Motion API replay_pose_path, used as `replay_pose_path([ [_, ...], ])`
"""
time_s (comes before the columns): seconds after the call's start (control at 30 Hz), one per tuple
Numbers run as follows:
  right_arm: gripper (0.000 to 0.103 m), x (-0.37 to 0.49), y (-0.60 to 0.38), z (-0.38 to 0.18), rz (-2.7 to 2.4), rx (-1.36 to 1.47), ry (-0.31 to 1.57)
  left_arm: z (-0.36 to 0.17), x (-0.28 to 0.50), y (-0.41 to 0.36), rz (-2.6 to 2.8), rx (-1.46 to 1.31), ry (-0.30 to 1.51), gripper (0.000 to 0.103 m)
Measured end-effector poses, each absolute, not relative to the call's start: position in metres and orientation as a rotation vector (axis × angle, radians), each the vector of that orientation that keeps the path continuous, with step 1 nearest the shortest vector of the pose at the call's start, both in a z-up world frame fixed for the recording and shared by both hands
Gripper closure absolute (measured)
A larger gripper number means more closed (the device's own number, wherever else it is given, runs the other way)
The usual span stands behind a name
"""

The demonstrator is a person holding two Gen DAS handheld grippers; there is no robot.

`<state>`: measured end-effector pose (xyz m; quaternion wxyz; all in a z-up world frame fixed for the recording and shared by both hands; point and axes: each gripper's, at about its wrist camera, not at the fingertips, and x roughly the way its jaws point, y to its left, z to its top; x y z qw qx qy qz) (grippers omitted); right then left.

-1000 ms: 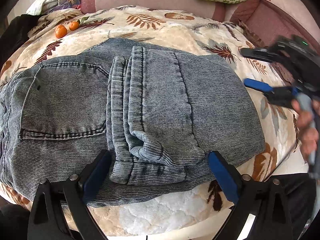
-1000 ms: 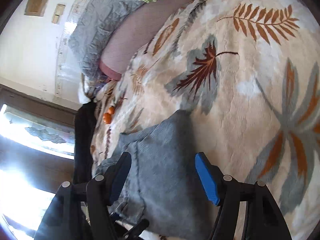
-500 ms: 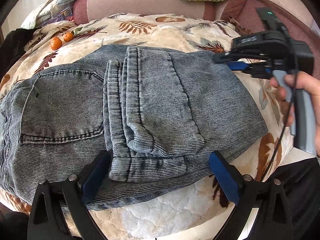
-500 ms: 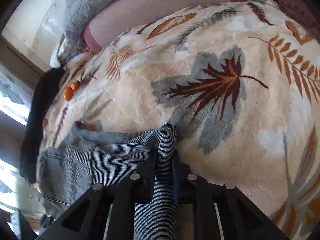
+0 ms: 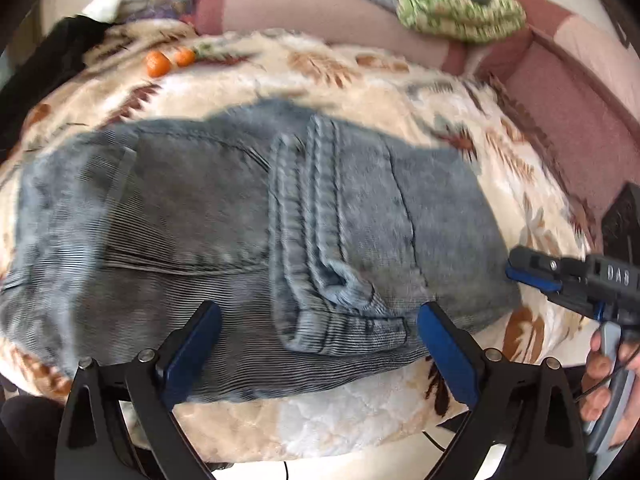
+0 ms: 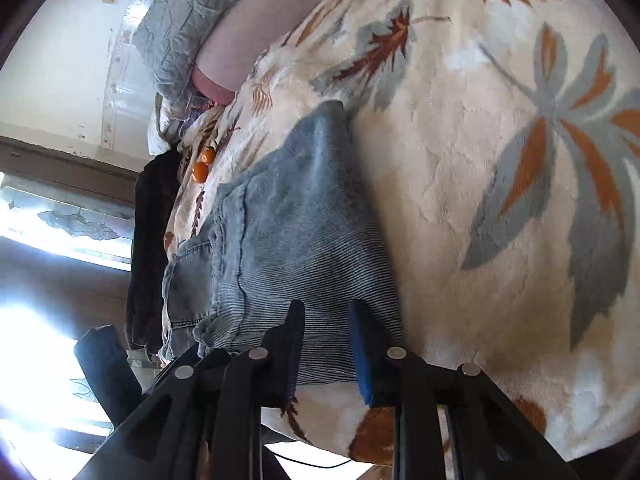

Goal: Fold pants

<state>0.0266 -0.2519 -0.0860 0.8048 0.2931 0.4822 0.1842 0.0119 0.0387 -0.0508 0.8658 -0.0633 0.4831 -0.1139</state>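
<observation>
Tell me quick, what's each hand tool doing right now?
Left tool: open above the folded blue denim jeans, gripping nothing.
Right tool: has just been closing, now pinching the jeans' edge.

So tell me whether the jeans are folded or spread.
Folded: the jeans lie in a compact stack on the blanket, a hemmed leg end doubled over the pocket side.

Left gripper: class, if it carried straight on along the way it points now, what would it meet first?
Most likely the folded jeans: the left gripper, jaws wide apart, points down at the leg hem. Depth is uncertain.
</observation>
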Motion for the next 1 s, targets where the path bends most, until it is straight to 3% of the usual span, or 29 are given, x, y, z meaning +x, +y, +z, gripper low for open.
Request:
replay_pose_path([
  [0.07,0.055,0.015,-0.243,-0.070,0.405,0.529,0.958,-0.033,-0.001,0.054,-0.228,-0.178,0.918,0.005],
  [0.17,0.040,0.000,-0.232,-0.062,0.336,0.378,0.851,-0.021,-0.012,0.087,-0.101,-0.223,0.837,0.005],
  [0.5,0.040,0.005,-0.201,-0.065,0.428,0.358,0.857,-0.057,-0.045,0.226,0.160,-0.770,0.835,0.005],
  [0.93,0.040,0.014,-0.158,-0.065,0.459,0.309,0.860,-0.100,-0.029,0.269,0.166,-1.024,0.863,0.005],
  [1.0,0.040,0.015,-0.155,-0.063,0.472,0.335,0.882,-0.092,-0.025,0.268,0.144,-0.987,0.833,0.019],
])
